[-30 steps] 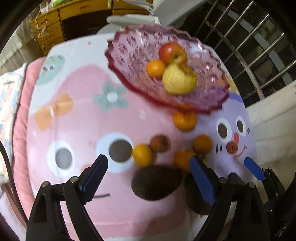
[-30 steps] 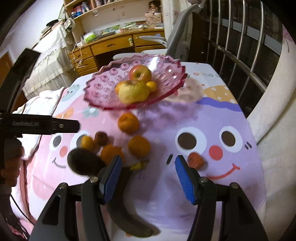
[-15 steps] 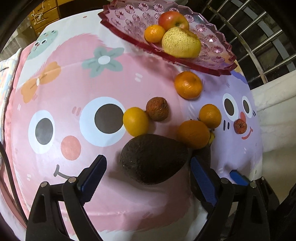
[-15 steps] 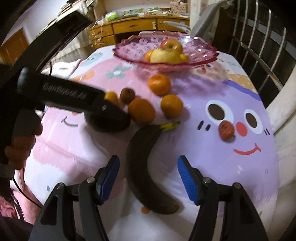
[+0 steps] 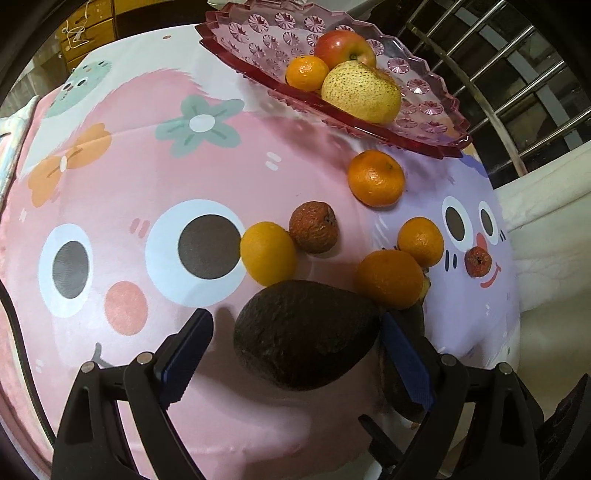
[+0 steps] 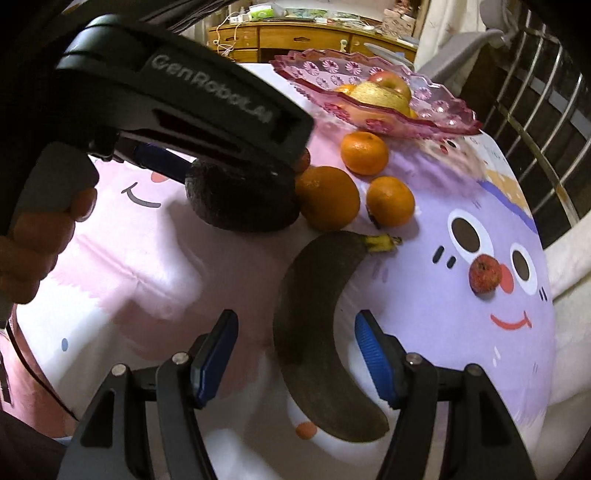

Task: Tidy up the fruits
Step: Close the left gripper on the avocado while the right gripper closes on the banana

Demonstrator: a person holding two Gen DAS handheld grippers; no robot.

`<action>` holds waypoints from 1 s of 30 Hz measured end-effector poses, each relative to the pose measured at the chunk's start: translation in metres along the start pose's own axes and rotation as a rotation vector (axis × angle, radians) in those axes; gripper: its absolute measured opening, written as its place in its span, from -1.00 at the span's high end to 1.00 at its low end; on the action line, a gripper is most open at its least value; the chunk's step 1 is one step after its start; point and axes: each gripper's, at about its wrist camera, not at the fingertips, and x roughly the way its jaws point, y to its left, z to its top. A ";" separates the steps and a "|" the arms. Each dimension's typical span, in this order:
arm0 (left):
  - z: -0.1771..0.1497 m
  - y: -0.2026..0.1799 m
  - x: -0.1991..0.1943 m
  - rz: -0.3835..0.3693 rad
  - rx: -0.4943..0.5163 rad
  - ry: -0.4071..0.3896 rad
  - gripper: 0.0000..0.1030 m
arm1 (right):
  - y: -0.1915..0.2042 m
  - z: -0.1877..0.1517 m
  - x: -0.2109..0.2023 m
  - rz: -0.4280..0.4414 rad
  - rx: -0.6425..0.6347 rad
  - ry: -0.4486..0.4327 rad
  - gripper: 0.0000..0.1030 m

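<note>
A cartoon-printed tablecloth [image 5: 110, 155] is covering the table. The left gripper [image 5: 295, 350] is straddling the avocado [image 5: 306, 332], jaws wide and seemingly not gripping; the right gripper [image 6: 295, 354], equally wide, is bracketing the blackened banana [image 6: 314, 325]. Closing comes next, then carrying to the pink glass dish [image 5: 258, 40] beyond the tangerines.

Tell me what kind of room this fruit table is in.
Probably a home bedroom or study. A wooden desk with drawers stands behind the table, a grey swivel chair beside it, and a cartoon tablecloth carries a pink glass fruit dish.
</note>
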 end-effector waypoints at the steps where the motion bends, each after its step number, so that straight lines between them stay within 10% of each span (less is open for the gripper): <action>1: 0.000 0.000 0.001 -0.008 -0.001 -0.003 -0.76 | 0.001 0.000 0.001 -0.008 -0.006 0.002 -0.29; 16: -0.004 0.002 0.006 -0.080 -0.022 -0.043 -0.51 | 0.003 0.003 0.004 -0.034 -0.008 0.011 0.29; 30: -0.006 0.006 -0.017 -0.057 -0.032 -0.065 -0.26 | -0.014 0.008 0.000 0.067 0.059 0.024 0.35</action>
